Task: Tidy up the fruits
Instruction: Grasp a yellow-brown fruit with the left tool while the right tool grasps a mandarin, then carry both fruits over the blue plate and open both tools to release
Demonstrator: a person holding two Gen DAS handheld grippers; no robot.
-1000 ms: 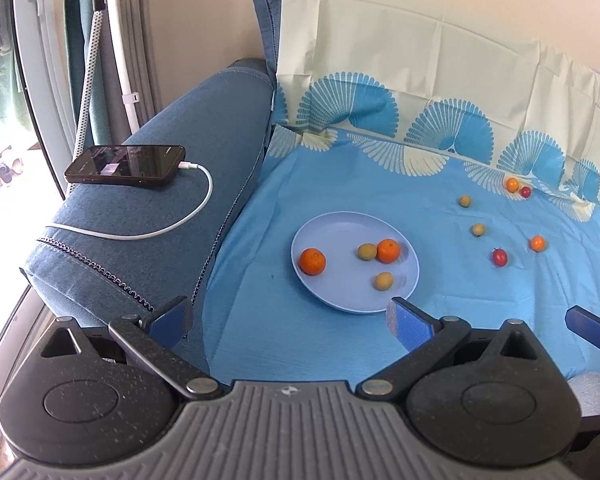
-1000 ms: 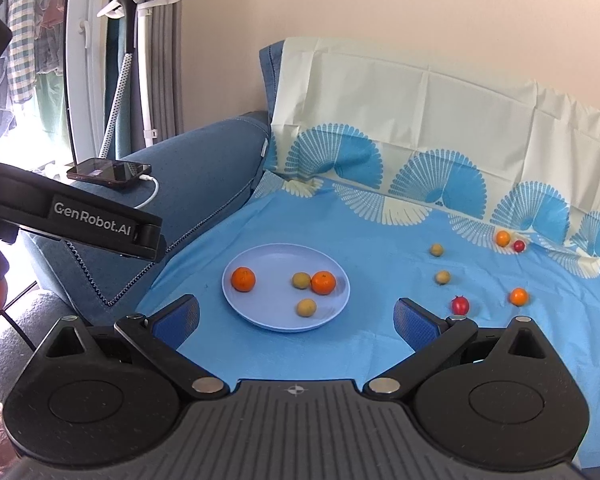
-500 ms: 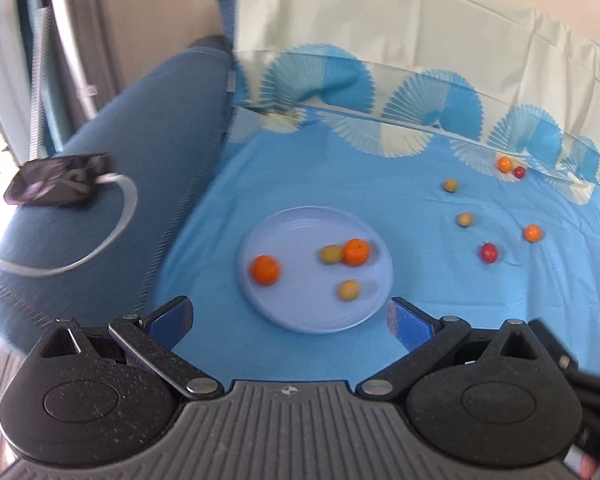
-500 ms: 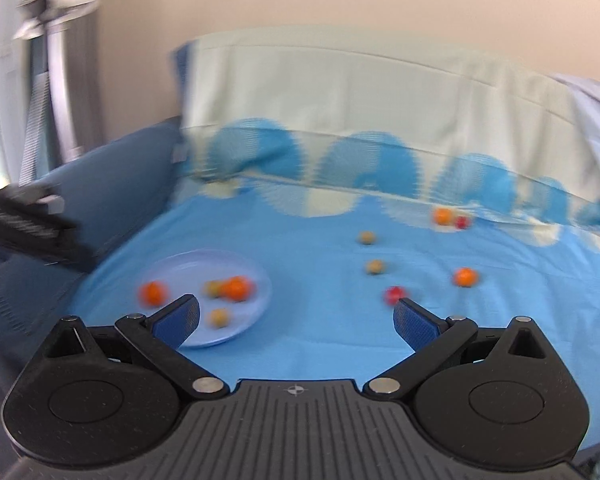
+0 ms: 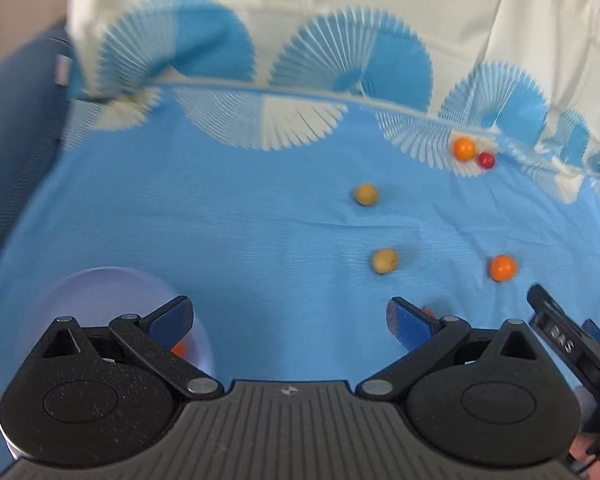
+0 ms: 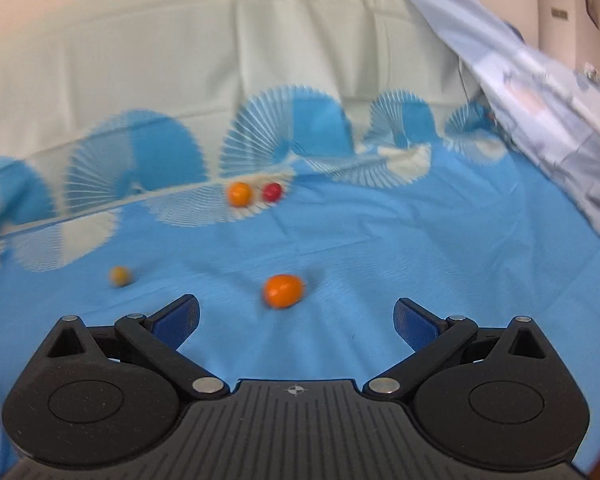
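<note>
Over the blue sheet [image 6: 380, 248] both grippers have swung right, still wide open and empty: right gripper [image 6: 296, 318] now nears the orange fruit [image 6: 283, 290], left gripper [image 5: 290, 320] leaves the plate [image 5: 100, 284] behind.

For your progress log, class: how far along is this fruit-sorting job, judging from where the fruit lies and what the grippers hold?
Done: some fruit sits on the plate. In hand: nothing; the left gripper and right gripper are both open. Left: the near orange fruit, two yellowish fruits and the orange-and-red pair lie loose on the blue sheet.

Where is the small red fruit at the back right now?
In the left wrist view, the red fruit sits upper right at the cloth's back fold, touching the right of an orange fruit.
</note>
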